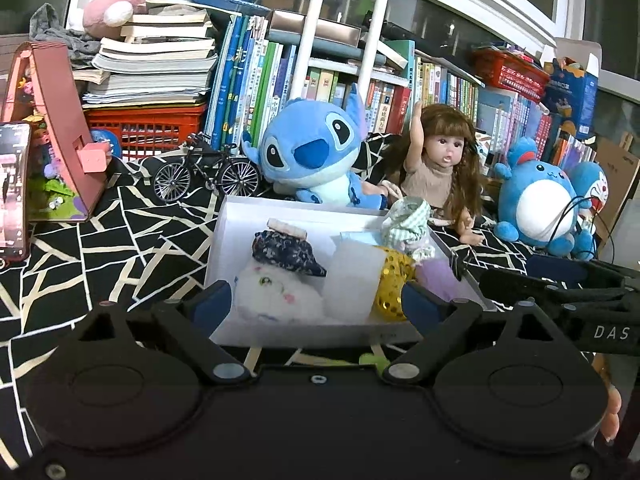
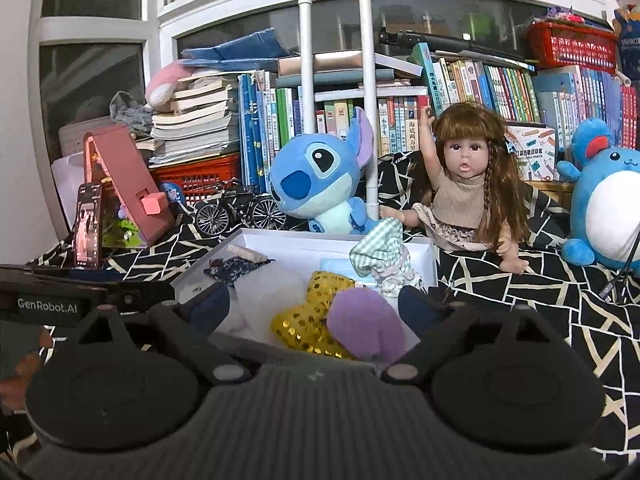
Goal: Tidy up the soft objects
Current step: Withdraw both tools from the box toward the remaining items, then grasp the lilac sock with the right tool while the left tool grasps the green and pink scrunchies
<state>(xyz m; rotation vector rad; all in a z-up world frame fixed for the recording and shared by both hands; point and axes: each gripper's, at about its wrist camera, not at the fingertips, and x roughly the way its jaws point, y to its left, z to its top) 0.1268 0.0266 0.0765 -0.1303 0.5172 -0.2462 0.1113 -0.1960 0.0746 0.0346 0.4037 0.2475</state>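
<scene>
A white box [image 1: 240, 232] [image 2: 320, 240] lies on the black patterned cloth. In it are a white plush cat [image 1: 276, 296] under a dark floral hat [image 1: 284, 252], a white foam block [image 1: 352, 280], a gold sequin piece [image 2: 312, 320], a purple plush [image 2: 366, 328] and a green checked cloth [image 2: 380, 248]. My left gripper [image 1: 316, 306] stands open at the box's near edge, with the cat and foam block showing between its fingers. My right gripper [image 2: 312, 308] is open too, in front of the sequin piece and purple plush. Neither holds anything.
Behind the box sit a blue Stitch plush [image 1: 308, 152], a long-haired doll [image 1: 440, 160] and a round blue plush [image 1: 536, 204]. A model bicycle [image 1: 208, 176], a pink toy house [image 1: 60, 120] and a phone [image 1: 14, 188] stand at the left. Books line the back.
</scene>
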